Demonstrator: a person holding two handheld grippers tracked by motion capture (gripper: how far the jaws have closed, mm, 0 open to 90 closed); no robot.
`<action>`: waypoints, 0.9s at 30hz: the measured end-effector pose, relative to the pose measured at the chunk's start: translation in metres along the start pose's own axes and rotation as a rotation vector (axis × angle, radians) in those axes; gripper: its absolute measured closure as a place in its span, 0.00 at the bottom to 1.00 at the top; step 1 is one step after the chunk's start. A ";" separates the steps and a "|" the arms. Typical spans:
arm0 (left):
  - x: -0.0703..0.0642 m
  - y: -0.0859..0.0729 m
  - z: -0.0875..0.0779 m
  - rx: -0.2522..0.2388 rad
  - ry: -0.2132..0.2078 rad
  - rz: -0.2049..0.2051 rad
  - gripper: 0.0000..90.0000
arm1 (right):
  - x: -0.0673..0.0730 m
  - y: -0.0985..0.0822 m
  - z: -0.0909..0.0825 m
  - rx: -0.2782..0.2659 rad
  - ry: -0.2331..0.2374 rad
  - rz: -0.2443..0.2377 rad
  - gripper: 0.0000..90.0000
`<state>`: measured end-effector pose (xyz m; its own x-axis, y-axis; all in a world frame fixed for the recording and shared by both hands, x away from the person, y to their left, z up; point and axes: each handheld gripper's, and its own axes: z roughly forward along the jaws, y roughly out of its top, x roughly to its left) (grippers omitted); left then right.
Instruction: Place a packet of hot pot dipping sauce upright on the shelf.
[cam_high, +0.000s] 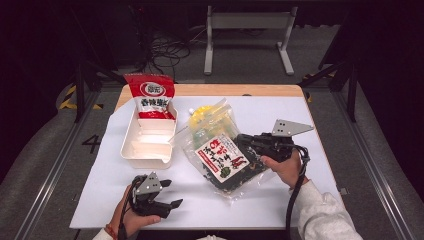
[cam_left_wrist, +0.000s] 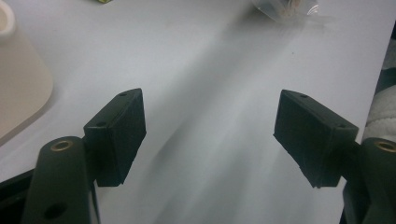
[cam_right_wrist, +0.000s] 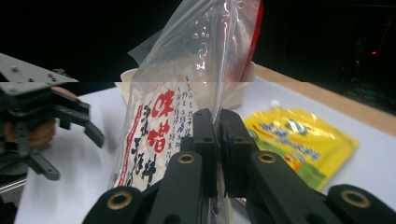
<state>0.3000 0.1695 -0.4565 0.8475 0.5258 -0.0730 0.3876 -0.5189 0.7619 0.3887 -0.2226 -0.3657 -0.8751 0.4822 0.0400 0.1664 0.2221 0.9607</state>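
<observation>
Clear plastic bag (cam_high: 227, 160) beside the white tray (cam_high: 131, 150) needs steady lifting: right gripper (cam_right_wrist: 218, 140) pinches it, left gripper (cam_left_wrist: 210, 135) gapes empty.

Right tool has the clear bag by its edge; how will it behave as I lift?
Probably floppy: the clear bag is thin film, pinched at one edge by the right tool. The dark packet inside may sag and swing. Glossy film could slip.

A clear bag (cam_high: 227, 165) carries a white label with red and black characters. The yellow pouch (cam_right_wrist: 299, 140) shows green. The tray (cam_high: 145, 150) is cream, the tabletop (cam_high: 280, 200) white.
</observation>
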 end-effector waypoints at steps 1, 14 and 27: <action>0.001 -0.001 -0.001 0.001 0.001 -0.010 0.28 | -0.003 -0.003 0.001 0.010 -0.014 0.014 0.94; -0.003 -0.004 0.012 0.054 -0.029 0.027 0.28 | -0.062 -0.064 -0.005 0.310 0.129 0.314 0.60; -0.006 0.009 0.030 0.053 -0.057 0.012 0.31 | -0.048 -0.082 0.032 0.489 0.245 0.320 0.42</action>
<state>0.3094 0.1417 -0.4688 0.8708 0.4810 -0.1019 0.3948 -0.5606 0.7279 0.4315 -0.2367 -0.4549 -0.8164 0.3943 0.4219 0.5750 0.4882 0.6565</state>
